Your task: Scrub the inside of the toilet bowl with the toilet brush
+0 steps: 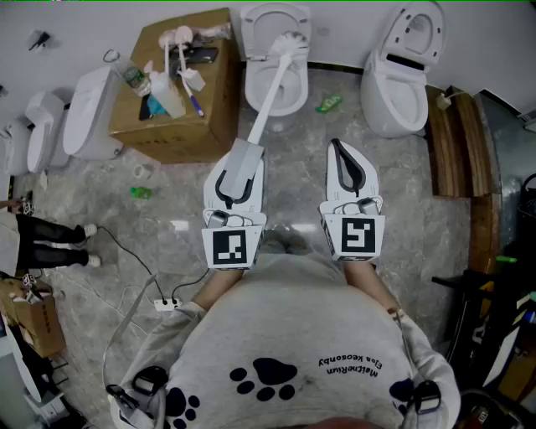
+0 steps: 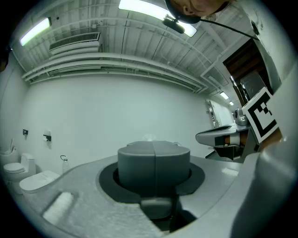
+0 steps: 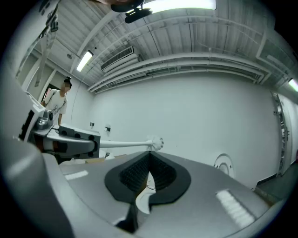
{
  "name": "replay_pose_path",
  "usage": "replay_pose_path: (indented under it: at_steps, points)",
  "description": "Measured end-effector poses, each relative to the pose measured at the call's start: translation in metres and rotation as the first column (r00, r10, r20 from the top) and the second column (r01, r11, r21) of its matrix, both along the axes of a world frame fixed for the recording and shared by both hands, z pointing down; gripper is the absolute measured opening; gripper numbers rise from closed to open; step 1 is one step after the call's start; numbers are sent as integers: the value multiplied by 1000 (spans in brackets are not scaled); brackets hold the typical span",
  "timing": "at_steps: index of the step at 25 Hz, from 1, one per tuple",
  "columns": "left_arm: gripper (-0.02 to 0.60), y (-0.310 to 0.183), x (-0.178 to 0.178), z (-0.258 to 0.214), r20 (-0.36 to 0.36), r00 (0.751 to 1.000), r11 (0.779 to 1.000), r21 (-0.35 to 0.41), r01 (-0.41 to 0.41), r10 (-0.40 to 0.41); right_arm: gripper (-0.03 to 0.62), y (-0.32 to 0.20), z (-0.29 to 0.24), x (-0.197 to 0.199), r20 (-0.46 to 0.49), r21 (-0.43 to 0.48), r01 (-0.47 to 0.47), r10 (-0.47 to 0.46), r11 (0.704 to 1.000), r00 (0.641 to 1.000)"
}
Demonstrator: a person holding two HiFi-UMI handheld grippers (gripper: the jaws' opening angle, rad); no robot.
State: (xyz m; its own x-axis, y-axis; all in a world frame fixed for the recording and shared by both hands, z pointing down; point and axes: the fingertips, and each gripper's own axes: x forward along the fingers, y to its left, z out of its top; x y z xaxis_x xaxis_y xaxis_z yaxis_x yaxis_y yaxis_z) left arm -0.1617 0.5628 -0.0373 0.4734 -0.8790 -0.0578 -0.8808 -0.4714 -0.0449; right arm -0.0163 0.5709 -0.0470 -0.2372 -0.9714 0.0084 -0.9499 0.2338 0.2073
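Observation:
My left gripper (image 1: 243, 159) is shut on the grey grip of the white toilet brush (image 1: 266, 92). The brush's handle runs up and to the right, and its bristle head (image 1: 290, 41) hangs at the rim of the middle toilet bowl (image 1: 270, 21). In the left gripper view the grey grip (image 2: 153, 162) fills the jaws and the brush head is hidden. My right gripper (image 1: 342, 155) hovers beside the left one, shut with nothing in it. In the right gripper view the jaws (image 3: 149, 162) meet, and the brush head (image 3: 156, 143) shows past them.
A second toilet (image 1: 400, 80) stands at the right, and others (image 1: 84, 117) at the left. A cardboard box (image 1: 180, 126) with brushes and bottles sits left of the bowl. Green scraps (image 1: 328, 104) lie on the floor, a cable and power strip (image 1: 164, 303) near my feet. A person (image 1: 50, 243) stands at left.

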Motion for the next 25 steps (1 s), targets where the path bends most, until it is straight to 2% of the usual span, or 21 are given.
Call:
replay_pose_path:
  at_steps: [10, 17, 21, 25]
  points:
    - [150, -1, -34, 13, -20, 999, 999, -32, -41, 40, -3, 3, 8, -65, -17, -30, 36, -37, 999, 999]
    - [151, 0, -53, 25, -26, 998, 997, -34, -64, 63, -2, 15, 6, -67, -16, 48, -3, 4, 999, 1000]
    - [150, -3, -55, 28, -34, 995, 995, -48, -91, 89, -2, 9, 9, -63, -5, 30, -29, 29, 999, 1000]
    - [152, -21, -53, 24, -41, 995, 995, -23, -96, 95, -2, -10, 7, -61, -8, 37, -22, 22, 999, 1000]
